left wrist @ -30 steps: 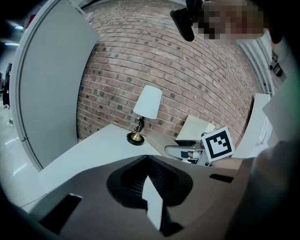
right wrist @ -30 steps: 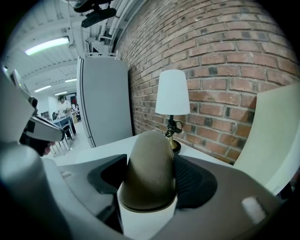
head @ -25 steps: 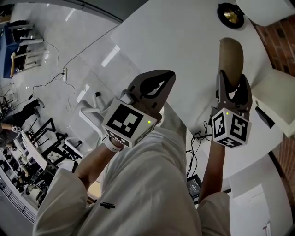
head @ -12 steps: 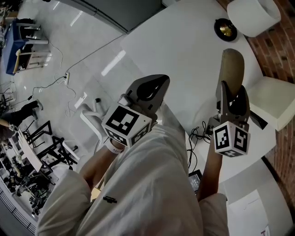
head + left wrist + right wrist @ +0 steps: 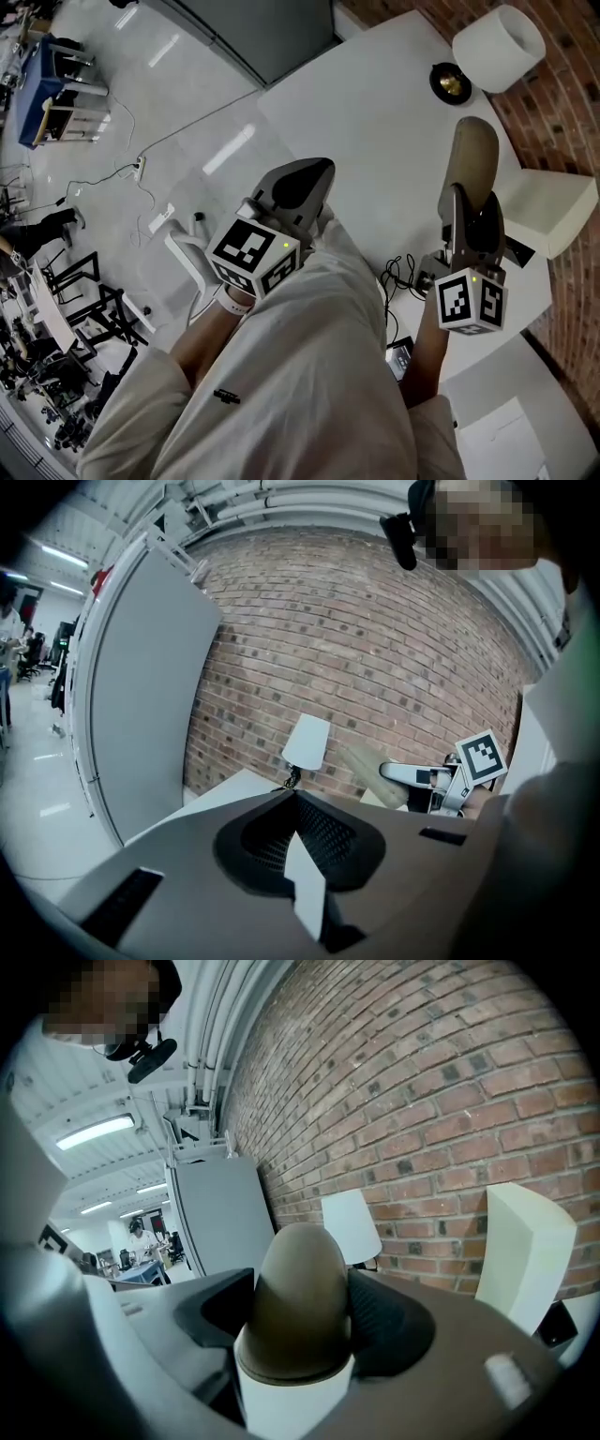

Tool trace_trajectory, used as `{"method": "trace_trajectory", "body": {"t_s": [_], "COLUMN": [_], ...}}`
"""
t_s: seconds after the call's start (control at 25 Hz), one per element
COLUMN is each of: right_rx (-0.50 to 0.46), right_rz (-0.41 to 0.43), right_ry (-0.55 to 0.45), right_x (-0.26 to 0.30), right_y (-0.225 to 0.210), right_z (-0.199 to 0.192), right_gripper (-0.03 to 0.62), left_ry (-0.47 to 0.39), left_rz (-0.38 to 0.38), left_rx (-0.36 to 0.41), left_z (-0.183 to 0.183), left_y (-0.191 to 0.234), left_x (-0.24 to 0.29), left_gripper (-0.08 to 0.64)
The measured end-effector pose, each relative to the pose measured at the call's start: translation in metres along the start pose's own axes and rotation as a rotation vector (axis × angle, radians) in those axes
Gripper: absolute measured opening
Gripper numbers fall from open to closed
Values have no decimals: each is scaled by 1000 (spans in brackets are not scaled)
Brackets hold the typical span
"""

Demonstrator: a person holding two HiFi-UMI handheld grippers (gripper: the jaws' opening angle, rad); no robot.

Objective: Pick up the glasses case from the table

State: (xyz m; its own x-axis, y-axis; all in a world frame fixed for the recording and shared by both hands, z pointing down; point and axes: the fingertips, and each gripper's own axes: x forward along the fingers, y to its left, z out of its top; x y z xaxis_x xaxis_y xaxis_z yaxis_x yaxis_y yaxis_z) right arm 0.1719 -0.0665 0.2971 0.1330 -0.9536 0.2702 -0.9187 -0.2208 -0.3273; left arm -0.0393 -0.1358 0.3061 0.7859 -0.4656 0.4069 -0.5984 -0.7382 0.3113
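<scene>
Head view: the glasses case point(image 5: 472, 155) is pinched end-on in the right gripper point(image 5: 472, 202). The near end is seated deep between the jaws and the far end sticks out past the tips over the white table point(image 5: 375, 103). The jaws are spread wide because the case body fills the gap. The deep seat is judged deliberate, so the rounded shell cannot squirt out. The left gripper point(image 5: 323, 173) is held well off to the left near the table's edge, tips pressed together and nothing in them; it is judged idle and out of the way. The case reads as a tan, matte, elongated capsule. A dark round lamp base point(image 5: 450, 82) and a white cylindrical shade point(image 5: 497, 47) are seen beyond the right gripper's tips. Left gripper view: the grey matte plastic jaws are closed to a point, with dark meshed pads point(image 5: 323, 832) inside. Off to the right, the case is seen carried in front of the brick wall point(image 5: 375, 649), apparently clear of the tabletop, so the pickup is judged essentially done. Right gripper view: the gap is filled by the case, a smooth olive-brown dome with a slight sheen, gripped on both flanks by ribbed pads. A white band point(image 5: 291, 1391) sits beneath it; whether it belongs to the case or the gripper cannot be told. Rough red brick with pale mortar lies ahead.
</scene>
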Motion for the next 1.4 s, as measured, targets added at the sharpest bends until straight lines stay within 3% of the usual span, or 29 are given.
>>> {"method": "trace_trajectory", "body": {"t_s": [0.52,0.92,1.4], "right_rx": [138,339,415], "right_rz": [22,7,134], "right_ry": [-114,-146,-100], "right_x": [-49,-80,-82], "right_y": [-8,-31,-6], "right_z": [49,43,39], "right_gripper": [327,327,328], "left_ry": [-88,-104,-82], "left_rz": [-30,-71,-125], "left_rx": [4,17,37], "left_z": [36,50,43], "left_y": [-24,-40,-61], "left_x": [-22,-19,-19], "left_gripper": [6,6,6]}}
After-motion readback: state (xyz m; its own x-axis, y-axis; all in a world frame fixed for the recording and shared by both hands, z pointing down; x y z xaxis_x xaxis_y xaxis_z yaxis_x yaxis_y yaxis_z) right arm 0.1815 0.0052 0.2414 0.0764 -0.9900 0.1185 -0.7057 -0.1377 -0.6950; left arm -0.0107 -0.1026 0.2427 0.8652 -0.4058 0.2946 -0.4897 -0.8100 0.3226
